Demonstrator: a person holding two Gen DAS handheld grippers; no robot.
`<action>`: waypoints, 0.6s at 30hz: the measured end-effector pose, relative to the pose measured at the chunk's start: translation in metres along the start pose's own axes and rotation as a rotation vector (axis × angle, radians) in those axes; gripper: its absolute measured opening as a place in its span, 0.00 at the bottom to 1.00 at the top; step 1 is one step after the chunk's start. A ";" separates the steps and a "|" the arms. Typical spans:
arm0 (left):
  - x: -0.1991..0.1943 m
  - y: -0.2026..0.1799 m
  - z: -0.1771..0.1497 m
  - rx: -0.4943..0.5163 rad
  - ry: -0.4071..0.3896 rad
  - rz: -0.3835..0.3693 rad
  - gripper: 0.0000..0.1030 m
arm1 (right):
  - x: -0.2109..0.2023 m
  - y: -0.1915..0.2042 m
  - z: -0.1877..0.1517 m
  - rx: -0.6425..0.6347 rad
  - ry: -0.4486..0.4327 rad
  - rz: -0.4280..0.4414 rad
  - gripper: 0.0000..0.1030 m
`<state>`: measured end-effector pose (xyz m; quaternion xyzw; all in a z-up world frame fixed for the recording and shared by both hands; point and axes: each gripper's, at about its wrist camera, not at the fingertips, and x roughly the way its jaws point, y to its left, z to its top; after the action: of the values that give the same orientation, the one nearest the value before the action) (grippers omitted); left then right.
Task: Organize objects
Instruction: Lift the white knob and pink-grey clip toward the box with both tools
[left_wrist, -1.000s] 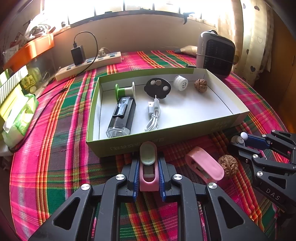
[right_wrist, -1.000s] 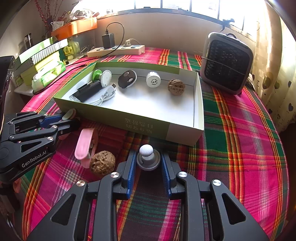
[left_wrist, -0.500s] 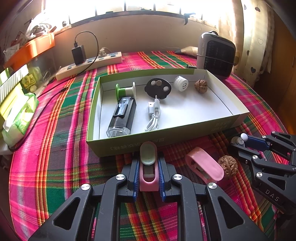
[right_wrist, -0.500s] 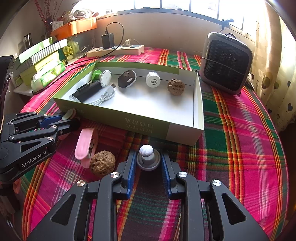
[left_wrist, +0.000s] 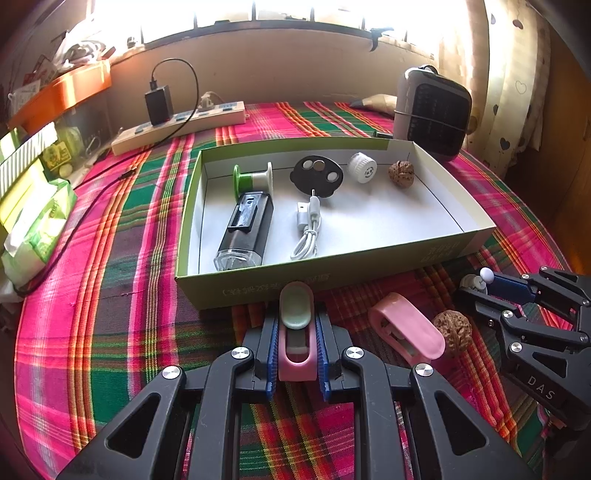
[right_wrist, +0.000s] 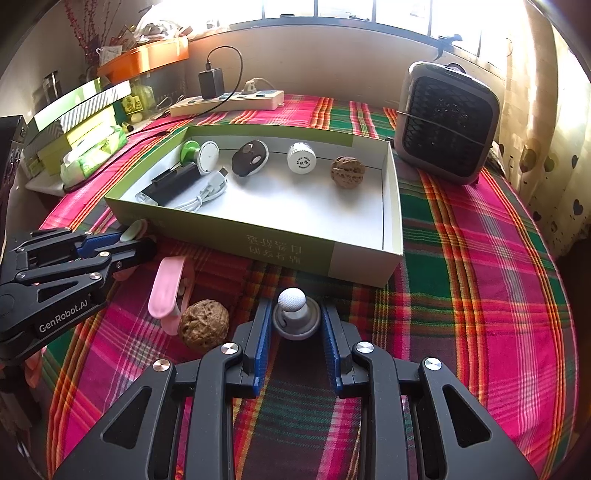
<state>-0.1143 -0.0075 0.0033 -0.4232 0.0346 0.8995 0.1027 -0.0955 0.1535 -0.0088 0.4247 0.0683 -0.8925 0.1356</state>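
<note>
A green box (left_wrist: 258, 288) (right_wrist: 229, 229) with a white floor holds a black flashlight (left_wrist: 245, 229), a white cable (left_wrist: 308, 229), a green-and-white spool (left_wrist: 255, 177), a black disc (left_wrist: 317, 173), a white cap (left_wrist: 362, 168) and a walnut (left_wrist: 401, 173). Just in front of the box, my left gripper (left_wrist: 296, 325) (right_wrist: 127, 240) is shut on a pink clip with a pale green end (left_wrist: 296, 332). My right gripper (right_wrist: 297, 317) (left_wrist: 476, 286) is shut on a grey knob with a white ball top (right_wrist: 295, 312). Between them on the cloth lie a second pink clip (left_wrist: 406, 332) (right_wrist: 168, 288) and a walnut (left_wrist: 452, 330) (right_wrist: 203, 325).
The table carries a pink and green plaid cloth (left_wrist: 110, 295). A grey fan heater (left_wrist: 432, 110) (right_wrist: 447, 122) stands behind the box on the right. A power strip with a black charger (left_wrist: 177, 122) lies at the back. Tissue packs and boxes (left_wrist: 33, 210) crowd the left edge.
</note>
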 end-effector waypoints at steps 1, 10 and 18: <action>0.000 0.000 0.000 0.000 0.000 0.000 0.15 | 0.000 0.000 0.000 0.001 0.000 -0.001 0.26; -0.001 0.001 0.000 -0.006 0.000 -0.002 0.15 | -0.001 0.002 0.000 0.005 -0.003 -0.001 0.26; -0.007 0.004 0.000 -0.018 -0.017 -0.015 0.15 | -0.003 0.003 -0.001 0.013 -0.010 0.008 0.26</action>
<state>-0.1109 -0.0129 0.0088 -0.4165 0.0223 0.9027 0.1058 -0.0921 0.1515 -0.0069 0.4215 0.0601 -0.8945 0.1366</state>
